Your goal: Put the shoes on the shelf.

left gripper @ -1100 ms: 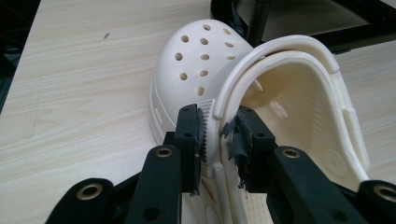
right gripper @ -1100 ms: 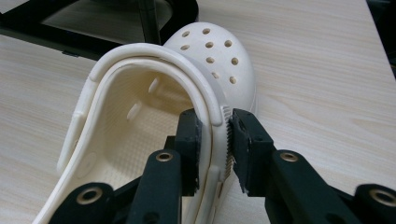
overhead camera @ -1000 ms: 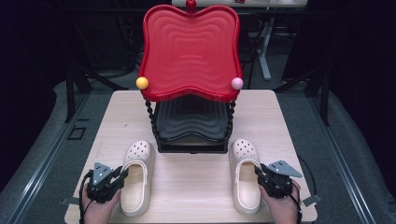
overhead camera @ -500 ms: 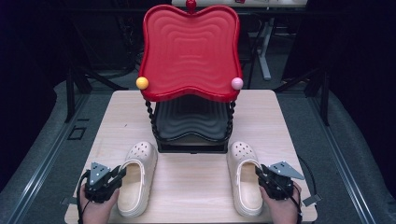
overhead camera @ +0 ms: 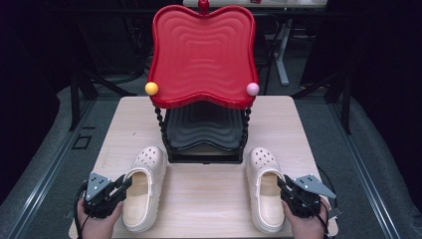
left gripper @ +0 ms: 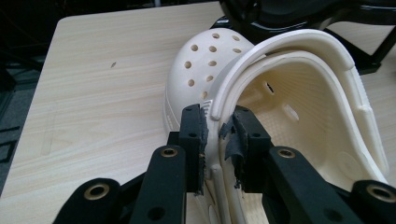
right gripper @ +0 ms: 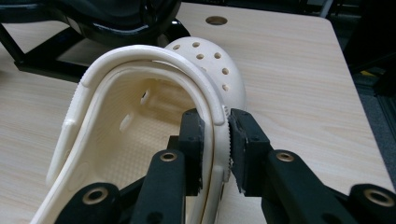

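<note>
A: What's different from a second ago?

B: Both clogs have shifted. The left clog (overhead camera: 143,188) now sits angled, its toe swung in toward the rack (overhead camera: 204,130), and the right clog (overhead camera: 263,187) has edged a little too. Each looks tipped up at the gripped side, though I can't tell from above whether either sole has fully left the desk (overhead camera: 209,196).

A: And the grippers?

B: The left gripper (left gripper: 218,128) is clenched on the outer side wall of the left clog, with the strap end caught between its pads as well; its jaws have just been closing further onto that wall. The right gripper (right gripper: 215,128) is grasping the outer wall and strap of the right clog the same way, one pad inside the shoe and one outside.

A: So where are the shoes exactly?

B: Near the front edge of the desk, one to each side, toes pointing at the two-tier rack. Its black lower tray (overhead camera: 203,128) sits between and just beyond the toes; the red upper tray (overhead camera: 201,55) stands above it.

A: What does that mean for the job?

B: I'd judge the grasp is done and the lift is starting. Next comes carrying both shoes forward onto a tray, most likely. The thin wall grip could let a clog swing or slip.
</note>
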Motion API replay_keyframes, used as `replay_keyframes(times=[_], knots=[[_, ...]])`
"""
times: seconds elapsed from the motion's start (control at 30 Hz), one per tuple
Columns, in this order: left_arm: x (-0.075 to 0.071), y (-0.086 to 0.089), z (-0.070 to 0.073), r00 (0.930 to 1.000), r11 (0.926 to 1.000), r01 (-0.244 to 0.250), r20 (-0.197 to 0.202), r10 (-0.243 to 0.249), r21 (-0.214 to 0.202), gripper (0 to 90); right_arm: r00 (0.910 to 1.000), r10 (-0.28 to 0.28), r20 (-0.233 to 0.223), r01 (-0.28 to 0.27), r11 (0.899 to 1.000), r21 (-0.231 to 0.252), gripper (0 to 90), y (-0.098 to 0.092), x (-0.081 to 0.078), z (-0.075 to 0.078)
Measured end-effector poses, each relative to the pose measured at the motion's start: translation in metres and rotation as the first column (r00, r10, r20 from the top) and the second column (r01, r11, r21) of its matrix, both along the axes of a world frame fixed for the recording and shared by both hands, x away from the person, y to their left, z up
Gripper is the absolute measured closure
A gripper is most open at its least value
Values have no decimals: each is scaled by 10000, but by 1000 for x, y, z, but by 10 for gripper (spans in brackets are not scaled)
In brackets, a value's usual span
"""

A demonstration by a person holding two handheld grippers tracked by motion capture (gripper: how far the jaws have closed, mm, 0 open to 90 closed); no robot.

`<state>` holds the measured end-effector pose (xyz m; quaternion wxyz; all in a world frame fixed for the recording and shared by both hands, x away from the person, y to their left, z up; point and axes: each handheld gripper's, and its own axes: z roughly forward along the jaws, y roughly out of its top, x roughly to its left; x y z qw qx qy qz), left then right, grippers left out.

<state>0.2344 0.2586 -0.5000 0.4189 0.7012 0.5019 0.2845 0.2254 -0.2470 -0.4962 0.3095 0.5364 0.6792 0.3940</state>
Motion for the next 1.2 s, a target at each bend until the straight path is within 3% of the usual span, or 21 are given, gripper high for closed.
replay_keyframes(times=[0.2,0.5,0.77,1.2], knots=[[-14,-1,14,9987,9996,266,445,-265,-12,757,9987,336,390,-336,9994,-12,752,7,-15,19],[-23,-10,29,9942,9976,620,904,-590,-316,757,9944,769,721,-781,9968,140,752,17,-24,31],[-17,-28,35,9889,9935,1043,1107,-988,-454,758,9873,1193,1045,-1246,9911,462,752,30,-23,44],[6,-56,48,9788,9881,1499,1460,-1434,-345,758,9756,1744,1333,-1832,9815,564,753,63,3,53]])
